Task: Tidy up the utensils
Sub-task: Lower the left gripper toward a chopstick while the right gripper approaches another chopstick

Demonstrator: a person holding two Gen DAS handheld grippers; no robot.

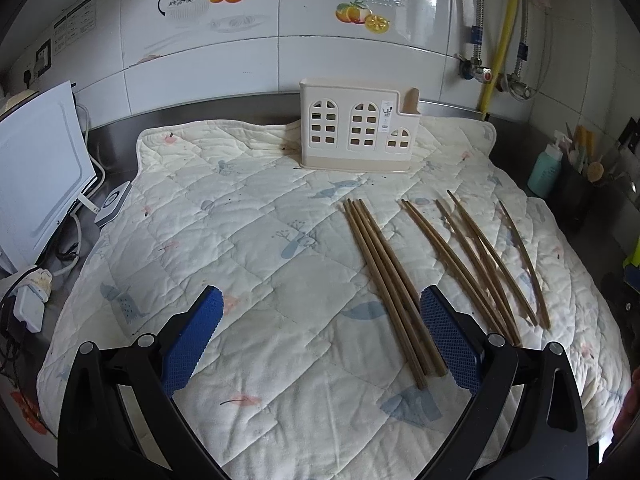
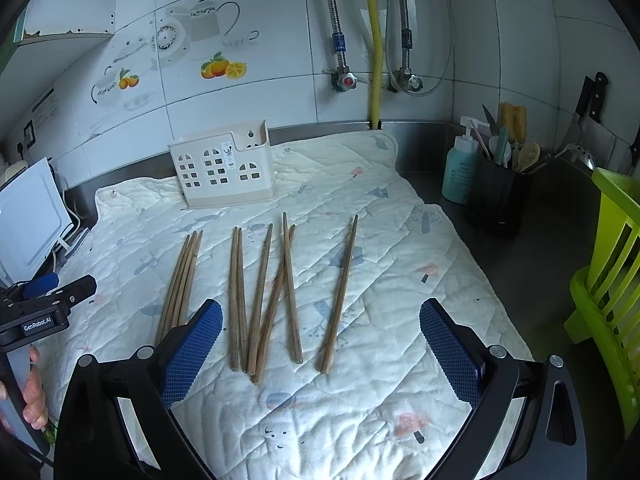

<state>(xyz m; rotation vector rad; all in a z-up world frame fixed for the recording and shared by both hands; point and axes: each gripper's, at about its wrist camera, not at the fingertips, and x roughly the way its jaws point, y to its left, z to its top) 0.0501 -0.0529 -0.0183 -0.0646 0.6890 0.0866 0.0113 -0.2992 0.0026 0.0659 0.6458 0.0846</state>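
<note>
Several brown wooden chopsticks [image 1: 384,280] [image 2: 262,296] lie in loose groups on a quilted white mat [image 1: 240,240] [image 2: 400,264]. A cream plastic utensil holder [image 1: 356,130] [image 2: 224,170] with window cut-outs stands upright at the mat's far edge. My left gripper [image 1: 320,336] is open above the mat, its right blue pad [image 1: 448,340] beside the near ends of the leftmost bundle. My right gripper [image 2: 320,352] is open too, hovering over the near ends of the middle chopsticks. The left gripper also shows at the left edge of the right wrist view, held by a hand [image 2: 32,392].
A steel counter [image 2: 520,264] surrounds the mat. A white appliance [image 1: 36,180] with cables sits left. On the right stand a teal pump bottle [image 2: 460,172], a black utensil pot [image 2: 500,192] and a green rack [image 2: 604,272]. Pipes and knives line the tiled wall.
</note>
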